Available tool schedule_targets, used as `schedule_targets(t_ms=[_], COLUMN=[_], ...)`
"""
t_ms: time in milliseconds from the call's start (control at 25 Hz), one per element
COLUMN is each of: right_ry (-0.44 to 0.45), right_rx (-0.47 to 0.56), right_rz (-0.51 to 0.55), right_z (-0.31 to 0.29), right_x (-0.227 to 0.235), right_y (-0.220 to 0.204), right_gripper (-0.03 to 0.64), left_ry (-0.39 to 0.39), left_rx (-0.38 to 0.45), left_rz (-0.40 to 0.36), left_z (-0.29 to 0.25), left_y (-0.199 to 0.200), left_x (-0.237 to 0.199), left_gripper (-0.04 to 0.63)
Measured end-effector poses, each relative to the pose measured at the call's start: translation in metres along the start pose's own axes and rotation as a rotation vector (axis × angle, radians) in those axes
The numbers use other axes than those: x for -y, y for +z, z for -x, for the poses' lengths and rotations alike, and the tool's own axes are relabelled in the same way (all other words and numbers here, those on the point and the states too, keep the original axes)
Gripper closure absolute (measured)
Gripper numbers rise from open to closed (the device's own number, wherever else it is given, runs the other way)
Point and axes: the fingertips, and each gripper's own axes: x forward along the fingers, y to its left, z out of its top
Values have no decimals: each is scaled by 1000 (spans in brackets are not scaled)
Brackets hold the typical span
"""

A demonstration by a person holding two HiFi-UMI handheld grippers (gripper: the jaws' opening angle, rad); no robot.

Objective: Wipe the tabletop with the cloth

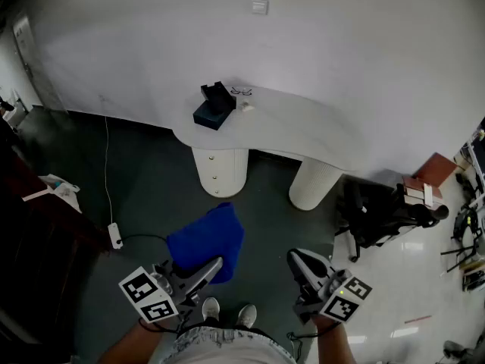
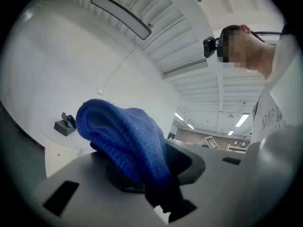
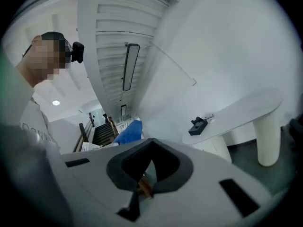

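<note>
White tabletop (image 1: 303,131) well ahead, not yet reached or touched. Blue cloth (image 1: 206,241) nowhere on that surface: hangs in the air above the dark floor, pinched by the left gripper (image 1: 208,268), jaws clamped on a bunched fold. Soft, light, knitted, likely to drape and crumple. Best held by a thick gathered fold, with the loose part pressed flat for wiping. Right gripper (image 1: 301,262) with jaws together, apparently holding nothing. Small dark box (image 1: 214,106) near the tabletop's left end.
</note>
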Motion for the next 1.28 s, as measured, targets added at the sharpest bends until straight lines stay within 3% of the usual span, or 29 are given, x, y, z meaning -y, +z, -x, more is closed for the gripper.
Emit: schedule_targets(t_ms=[480, 1280], right_ry=[-98, -116], right_rx=[-5, -21], right_rz=[46, 50], right_z=[22, 28], right_x=[32, 83], right_y=[0, 17], right_gripper=[610, 609], left_ry=[29, 65], left_rx=[-21, -17], left_rz=[-7, 2], left_z=[-20, -60], left_y=[-18, -32], left_x=[8, -14], left_gripper=[468, 468])
